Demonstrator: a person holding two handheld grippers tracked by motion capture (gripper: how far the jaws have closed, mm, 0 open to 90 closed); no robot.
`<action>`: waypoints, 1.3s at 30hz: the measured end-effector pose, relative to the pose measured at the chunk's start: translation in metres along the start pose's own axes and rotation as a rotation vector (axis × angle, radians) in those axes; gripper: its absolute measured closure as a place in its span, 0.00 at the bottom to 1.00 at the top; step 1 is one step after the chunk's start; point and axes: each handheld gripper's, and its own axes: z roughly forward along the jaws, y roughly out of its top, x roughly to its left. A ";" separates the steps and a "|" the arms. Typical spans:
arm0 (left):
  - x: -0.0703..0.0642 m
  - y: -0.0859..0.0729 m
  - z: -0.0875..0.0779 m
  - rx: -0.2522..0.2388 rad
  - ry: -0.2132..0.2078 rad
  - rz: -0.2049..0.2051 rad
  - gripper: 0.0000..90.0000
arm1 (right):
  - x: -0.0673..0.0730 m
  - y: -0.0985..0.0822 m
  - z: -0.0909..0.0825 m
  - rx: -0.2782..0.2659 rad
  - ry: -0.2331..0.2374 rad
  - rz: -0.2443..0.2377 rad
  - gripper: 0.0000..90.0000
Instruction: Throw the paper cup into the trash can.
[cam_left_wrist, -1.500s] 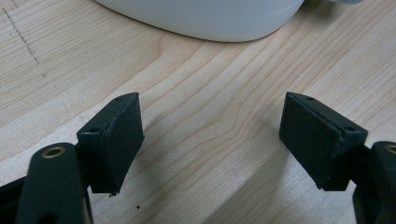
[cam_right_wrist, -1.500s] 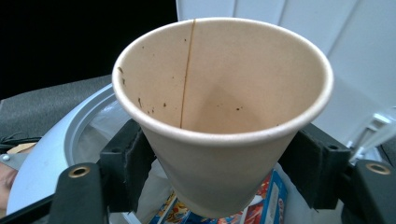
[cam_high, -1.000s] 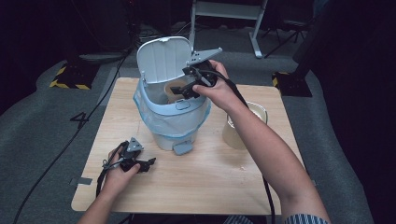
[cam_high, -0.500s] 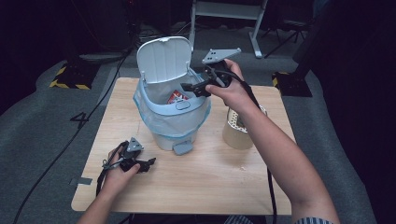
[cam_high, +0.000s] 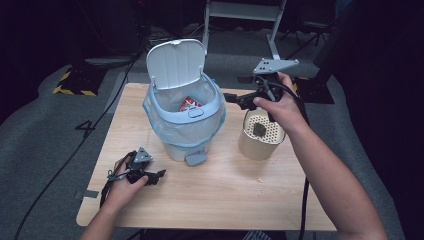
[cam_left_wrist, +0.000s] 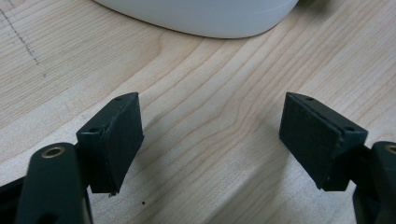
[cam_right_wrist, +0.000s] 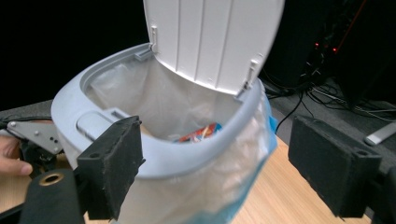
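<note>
The right gripper (cam_high: 231, 97), jaws spread and just narrowing on nothing, hung beside the pale-blue lidded plastic pedal bin (cam_high: 184, 117); the left gripper (cam_high: 159, 176) rested spread on the wooden desk (cam_high: 240, 190). Clearing the rim looked wise.

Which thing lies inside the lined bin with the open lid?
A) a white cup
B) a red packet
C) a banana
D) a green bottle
B: a red packet shows inside the bin, under its raised lid, in the high view and in the right gripper view.
</note>
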 end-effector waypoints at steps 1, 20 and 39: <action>0.000 0.000 0.000 0.000 0.004 0.004 0.24 | -0.001 -0.003 -0.005 -0.001 -0.006 0.004 0.20; 0.001 0.000 -0.001 0.006 0.005 0.013 0.24 | -0.015 -0.060 -0.078 0.015 -0.097 0.076 0.22; 0.000 0.001 0.000 0.008 0.012 0.001 0.23 | -0.009 -0.135 -0.117 0.119 -0.148 0.114 0.24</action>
